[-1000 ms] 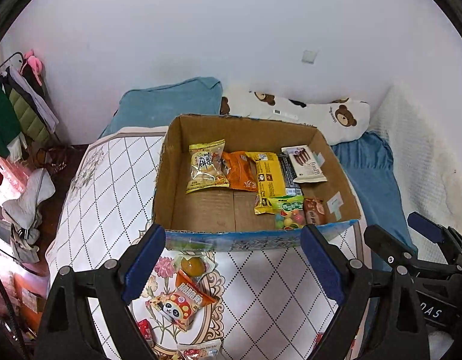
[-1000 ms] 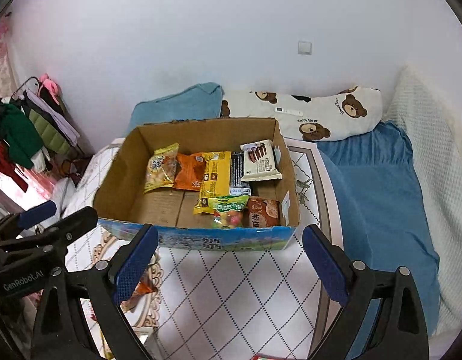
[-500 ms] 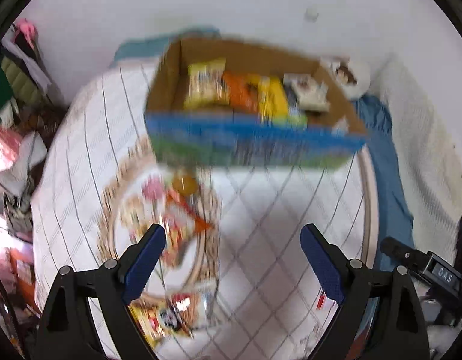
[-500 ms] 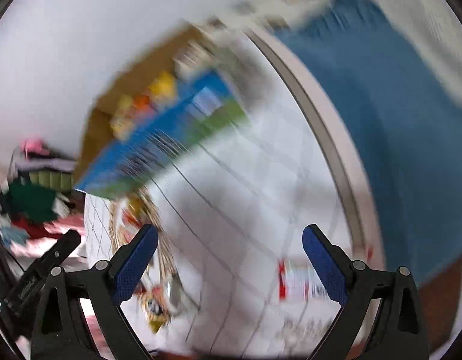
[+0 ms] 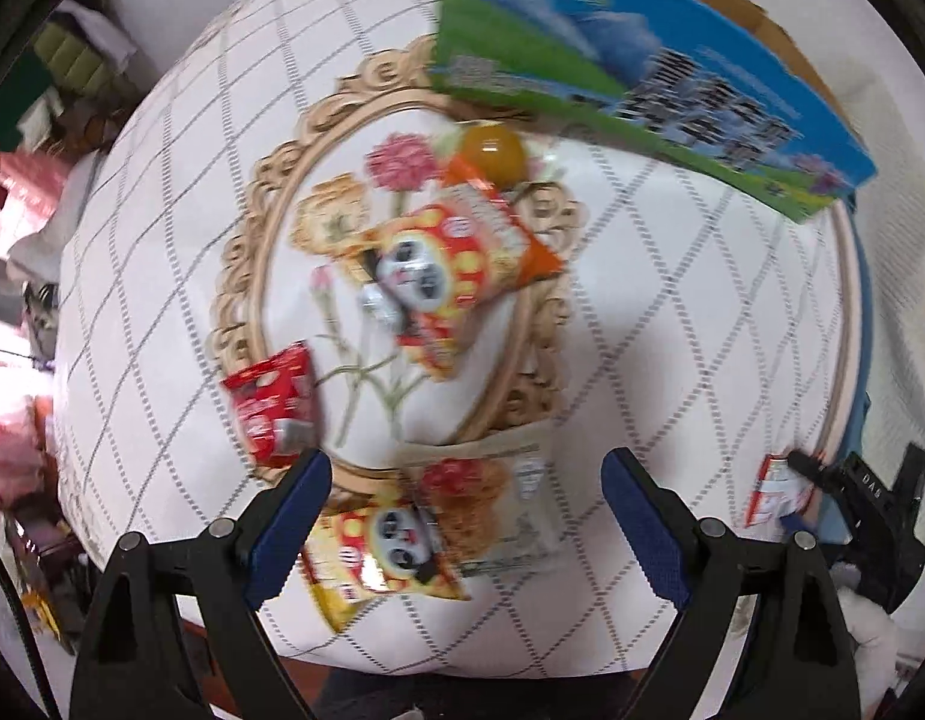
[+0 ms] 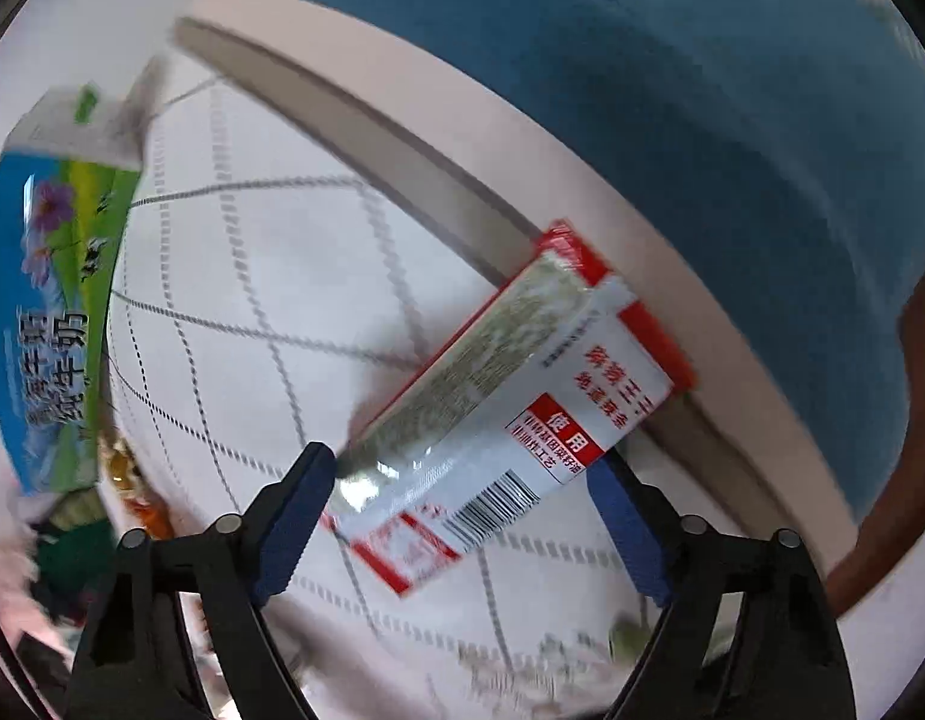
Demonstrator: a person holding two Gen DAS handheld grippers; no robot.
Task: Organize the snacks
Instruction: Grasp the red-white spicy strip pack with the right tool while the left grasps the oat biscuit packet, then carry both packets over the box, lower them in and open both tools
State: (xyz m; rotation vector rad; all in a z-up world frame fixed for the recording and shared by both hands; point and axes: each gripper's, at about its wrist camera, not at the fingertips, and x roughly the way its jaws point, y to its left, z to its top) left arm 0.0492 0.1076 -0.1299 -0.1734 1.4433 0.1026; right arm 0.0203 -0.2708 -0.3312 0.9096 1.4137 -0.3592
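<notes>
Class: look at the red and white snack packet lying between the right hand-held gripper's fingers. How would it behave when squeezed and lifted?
The snack packet looks like thin glossy film, so probably light, and it may slip. Long and flat, its ends would likely sag.

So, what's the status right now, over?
Left claw open over panda packet. Right claw just closing around red-white packet. Nothing blocking.
</notes>
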